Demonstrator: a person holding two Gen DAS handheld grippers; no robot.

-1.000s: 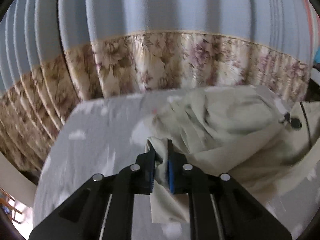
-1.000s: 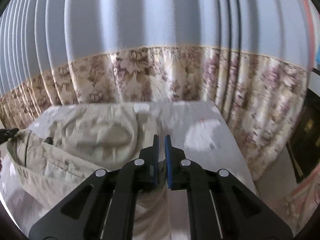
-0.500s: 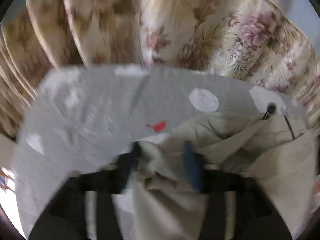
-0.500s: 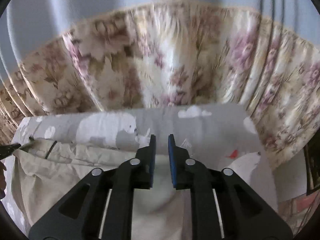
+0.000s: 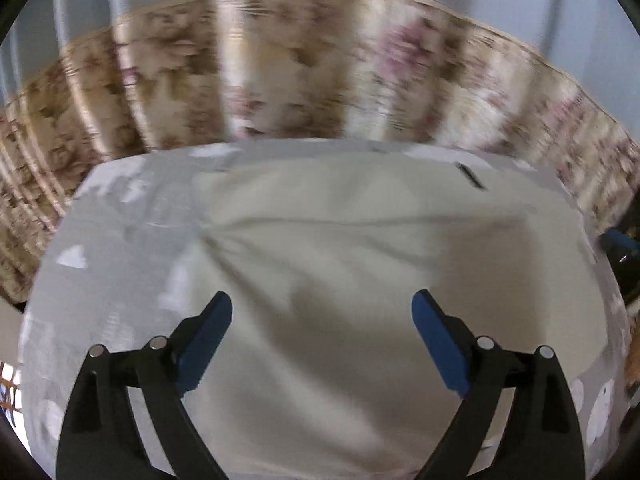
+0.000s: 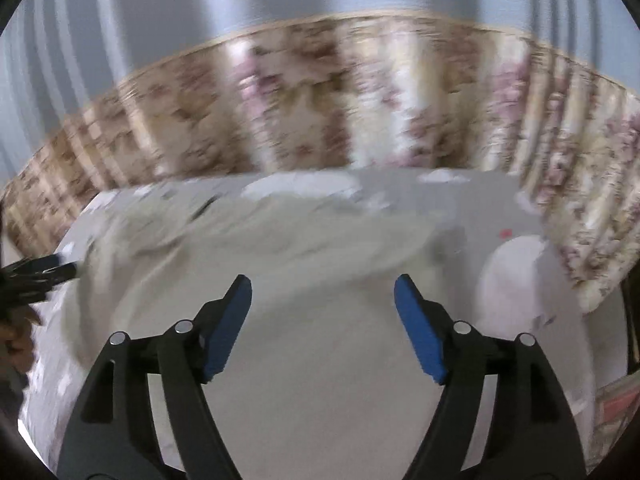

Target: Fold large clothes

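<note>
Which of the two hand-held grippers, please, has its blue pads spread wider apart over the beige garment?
The left hand-held gripper: its pads stand wider than the right hand-held gripper's, both having just opened off the garment.

One beige garment [image 5: 340, 272], one patterned tablecloth [image 5: 120, 248], one floral curtain [image 5: 280, 72], two tongs.

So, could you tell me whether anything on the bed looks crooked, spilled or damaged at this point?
Nothing stands out. The beige garment lies spread on the grey sheet with a few creases near its left edge, no spill or tear visible. Both views are motion-blurred, so fine detail cannot be checked.
</note>
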